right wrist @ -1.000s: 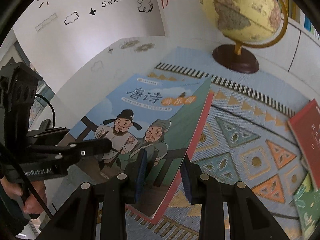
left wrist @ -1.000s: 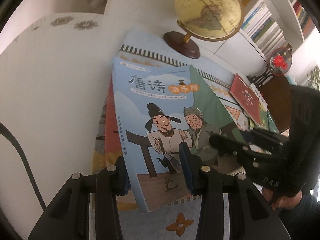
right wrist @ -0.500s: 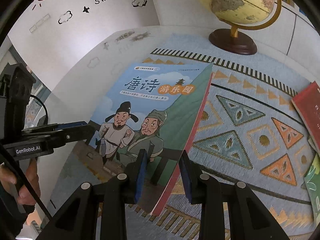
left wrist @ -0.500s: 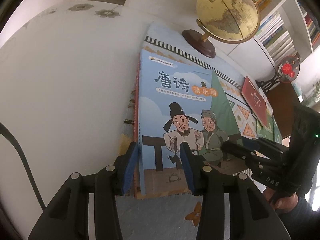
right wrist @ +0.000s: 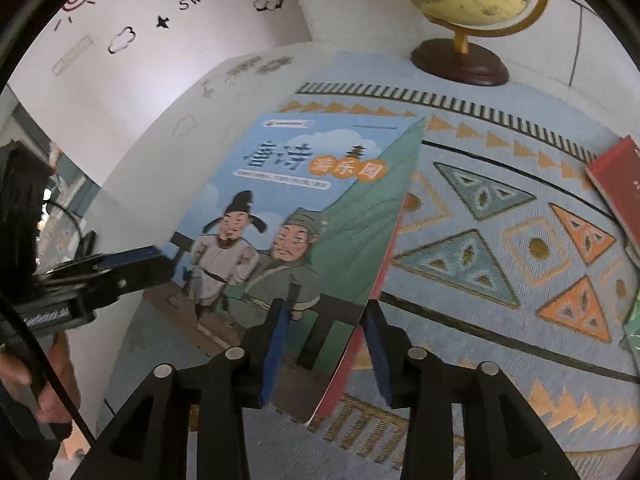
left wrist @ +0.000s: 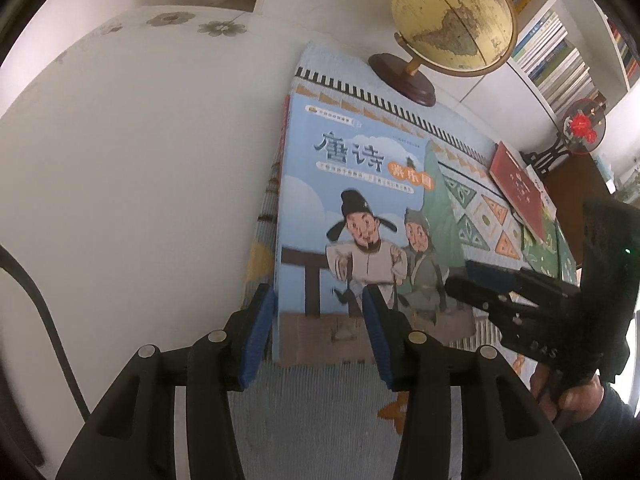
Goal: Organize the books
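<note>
Left gripper is opening, its blue pads standing astride the near left corner of the blue picture book; a gap is showing beside each pad, so nothing is being pinched. Right gripper is likewise opening, its pads straddling the book's near right corner without pressing on it. The book is lying face up on the patterned cloth, extending away from both sets of tongs. A red edge is showing along the book's side beneath the cover; whether this belongs to a second book underneath cannot be told. The book's near edge is partly hidden behind the fingers in both views.

Beyond the book, further from the tongs, a globe is standing on its dark wooden base; in the right wrist view its top is cut off. To the right of the right gripper, a red book is lying on the cloth, cut off by the frame edge, with a green cover below it only partly visible. The bookshelf behind is blurred and its titles are unreadable.
</note>
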`<state>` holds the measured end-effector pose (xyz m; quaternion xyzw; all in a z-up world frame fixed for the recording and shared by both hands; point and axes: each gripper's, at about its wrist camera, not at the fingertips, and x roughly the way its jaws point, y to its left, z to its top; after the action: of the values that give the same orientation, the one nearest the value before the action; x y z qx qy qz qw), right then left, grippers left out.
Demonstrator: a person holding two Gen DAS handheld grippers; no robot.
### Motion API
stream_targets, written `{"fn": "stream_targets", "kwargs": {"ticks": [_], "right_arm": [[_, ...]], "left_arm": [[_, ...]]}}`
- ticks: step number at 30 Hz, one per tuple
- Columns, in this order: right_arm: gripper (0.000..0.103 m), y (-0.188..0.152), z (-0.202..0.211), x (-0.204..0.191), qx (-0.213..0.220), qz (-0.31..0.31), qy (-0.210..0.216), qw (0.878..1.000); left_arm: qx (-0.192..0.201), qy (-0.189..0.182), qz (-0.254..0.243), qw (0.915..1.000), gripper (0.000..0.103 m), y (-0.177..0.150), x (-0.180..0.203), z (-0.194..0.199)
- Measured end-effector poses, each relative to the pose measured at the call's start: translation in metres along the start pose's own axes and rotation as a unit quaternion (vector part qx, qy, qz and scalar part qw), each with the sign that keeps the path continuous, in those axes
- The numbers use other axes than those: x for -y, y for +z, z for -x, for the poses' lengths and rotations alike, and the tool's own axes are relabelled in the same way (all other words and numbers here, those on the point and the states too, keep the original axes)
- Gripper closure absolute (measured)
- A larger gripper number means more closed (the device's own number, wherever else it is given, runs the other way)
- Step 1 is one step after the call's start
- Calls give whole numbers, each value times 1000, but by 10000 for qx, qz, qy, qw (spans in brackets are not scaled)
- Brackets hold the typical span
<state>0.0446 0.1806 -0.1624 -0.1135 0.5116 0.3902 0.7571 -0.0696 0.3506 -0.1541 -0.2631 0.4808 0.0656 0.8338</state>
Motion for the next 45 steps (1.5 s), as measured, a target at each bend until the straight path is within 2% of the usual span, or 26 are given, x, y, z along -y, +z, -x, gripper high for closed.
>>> {"fn": "stream_targets", "kwargs": {"ticks": [2,6,9,12,17,20,23,25,29,30,31,32,33,37,40,42,45], "right_arm": [[60,-1,2,4,-123,66,-169,9998],[60,-15,29,22,-18,-109,-256,9996],[59,-38,62,38,135,-296,-271,9991],[58,-70,105,56,327,-574,-255,9975],[54,-127,176,89,683,-1118,-353,9907],[53,-159,217,109,922,-1379,-469,9850],[51,-194,261,133,1163,-1669,-684,9767],[51,-211,282,147,1306,-1829,-779,9713],[47,-249,320,185,1616,-2453,-875,9519],[47,-255,324,194,1662,-2601,-821,9476],[47,-261,329,203,1718,-2770,-752,9424],[47,-267,333,212,1768,-2941,-710,9366],[47,-270,335,219,1792,-3027,-709,9334],[47,-277,338,244,1810,-3282,-918,9225],[47,-272,335,266,1746,-3457,-1030,9162],[47,-260,332,283,1750,-3490,-1149,9135],[47,-240,318,312,1598,-3647,-1585,9035]], "left_arm": [[5,11,75,10000,61,-7,1,6],[60,53,61,9999,61,-20,15,21],[152,95,14,9998,61,-33,38,38],[218,-27,-76,9997,61,-42,68,50],[227,-340,-640,9971,59,-70,155,57],[221,-626,-1122,9915,56,-89,218,58],[132,-983,-1545,9830,55,-107,283,54],[83,-1086,-1848,9767,55,-118,319,50],[-93,-1193,-2323,9652,52,-132,370,43],[-133,-1228,-2429,9622,47,-134,381,41],[-164,-1271,-2551,9584,43,-133,394,37],[-155,-1282,-2596,9570,33,-133,400,35],[-136,-1303,-2641,9556,30,-130,407,32],[-247,-1520,-2789,9479,30,-109,432,3],[-297,-1530,-2868,9452,30,-92,445,-19],[-375,-1487,-2898,9447,31,-79,449,-37],[-545,-1325,-2944,9449,32,-58,452,-71]]}}
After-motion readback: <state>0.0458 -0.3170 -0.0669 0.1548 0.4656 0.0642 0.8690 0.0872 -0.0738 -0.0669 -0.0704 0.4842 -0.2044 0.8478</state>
